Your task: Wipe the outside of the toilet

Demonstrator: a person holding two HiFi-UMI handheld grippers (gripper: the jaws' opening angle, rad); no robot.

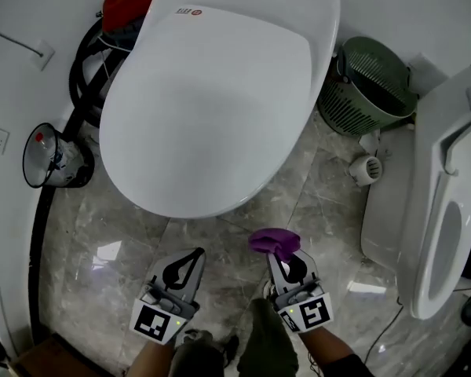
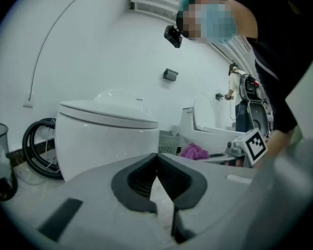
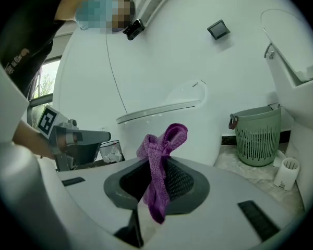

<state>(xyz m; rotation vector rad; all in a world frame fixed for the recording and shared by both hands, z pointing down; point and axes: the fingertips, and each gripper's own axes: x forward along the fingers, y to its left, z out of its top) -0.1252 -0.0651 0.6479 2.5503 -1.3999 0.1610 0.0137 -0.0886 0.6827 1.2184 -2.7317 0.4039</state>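
Toilet (image 1: pixel 220 108) untouched; right claw (image 1: pixel 285 254) clamps purple cloth (image 1: pixel 273 242) (left claw (image 1: pixel 195 254) closed, empty).

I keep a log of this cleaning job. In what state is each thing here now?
toilet, lid closed
left gripper, fingers together, empty
right gripper, shut on purple cloth
green basket, upright beside the toilet

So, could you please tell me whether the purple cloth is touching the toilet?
Apart. The head view shows bare floor tile between the purple cloth, pinched in the right gripper, and the toilet rim.
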